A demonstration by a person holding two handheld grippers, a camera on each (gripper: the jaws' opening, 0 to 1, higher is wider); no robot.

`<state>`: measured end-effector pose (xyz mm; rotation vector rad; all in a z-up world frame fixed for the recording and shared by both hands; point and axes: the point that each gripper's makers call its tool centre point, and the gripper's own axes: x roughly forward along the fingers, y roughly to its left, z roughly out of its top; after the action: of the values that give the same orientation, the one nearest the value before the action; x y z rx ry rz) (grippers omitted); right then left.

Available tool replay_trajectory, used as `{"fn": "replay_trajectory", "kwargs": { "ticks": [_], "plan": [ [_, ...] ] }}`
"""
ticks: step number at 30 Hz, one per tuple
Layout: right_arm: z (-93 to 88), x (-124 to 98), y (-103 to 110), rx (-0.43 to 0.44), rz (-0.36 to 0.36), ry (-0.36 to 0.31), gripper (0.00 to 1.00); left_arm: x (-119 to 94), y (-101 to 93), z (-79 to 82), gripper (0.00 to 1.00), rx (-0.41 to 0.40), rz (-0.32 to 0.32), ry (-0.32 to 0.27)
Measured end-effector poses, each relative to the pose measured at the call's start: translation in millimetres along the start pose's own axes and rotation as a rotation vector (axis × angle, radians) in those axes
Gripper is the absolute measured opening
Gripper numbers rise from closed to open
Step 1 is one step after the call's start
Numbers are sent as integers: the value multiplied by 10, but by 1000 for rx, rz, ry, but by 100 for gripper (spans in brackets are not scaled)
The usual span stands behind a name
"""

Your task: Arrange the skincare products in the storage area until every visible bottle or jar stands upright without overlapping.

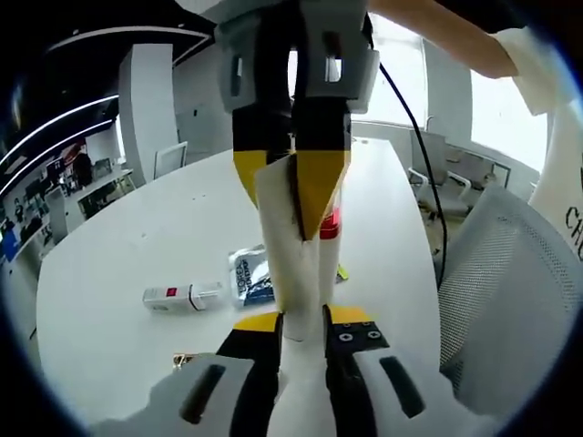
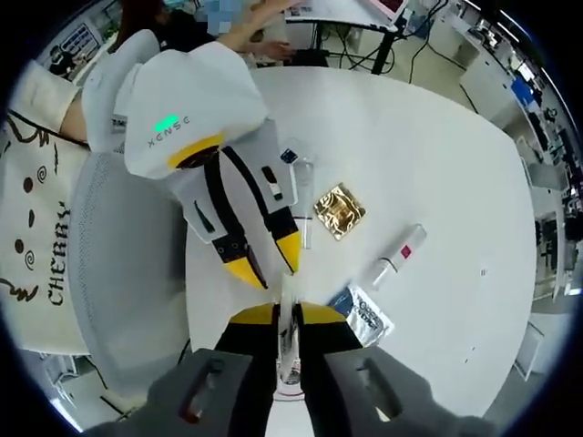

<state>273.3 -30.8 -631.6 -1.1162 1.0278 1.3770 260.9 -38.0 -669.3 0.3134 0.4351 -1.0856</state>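
Left gripper (image 1: 301,330): rises from the bottom of the left gripper view; jaws closed on the lower end of a white tube (image 1: 296,246).
Right gripper (image 2: 290,314): enters the left gripper view from the top (image 1: 296,196), pointing down; yellow tips pinch the same tube higher up. In the right gripper view its jaws are clamped on the tube (image 2: 290,337), seen end-on.
White tube: held between both grippers above the white table (image 1: 109,300); a red patch shows at its side.
Left gripper seen from the right gripper view (image 2: 264,259): white housing with green lettering "XCNSC", hard to read.
Small white bottle (image 1: 180,297): lies on its side on the table, red label, text unreadable.
Silver sachet (image 1: 248,273): flat on the table near the bottle, blue print.
Gold sachet (image 2: 340,210): flat on the table.
Mesh chair (image 1: 510,300): beside the table.
Person's clothing (image 2: 41,237): print reads "CHERRY".
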Motion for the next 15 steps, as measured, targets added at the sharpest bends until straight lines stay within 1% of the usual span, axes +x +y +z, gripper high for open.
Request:
{"fn": "replay_trajectory", "kwargs": {
  "ticks": [3, 9, 15],
  "plan": [
    [-23, 2, -28, 11, -18, 16, 8, 9, -5, -5, 18, 5, -3, -1],
    [-66, 39, -13, 16, -8, 33, 11, 8, -4, -6, 18, 3, -6, 0],
    [-62, 160, -7, 6, -1, 38, 12, 4, -3, -5, 18, 2, -8, 0]
  ]
}}
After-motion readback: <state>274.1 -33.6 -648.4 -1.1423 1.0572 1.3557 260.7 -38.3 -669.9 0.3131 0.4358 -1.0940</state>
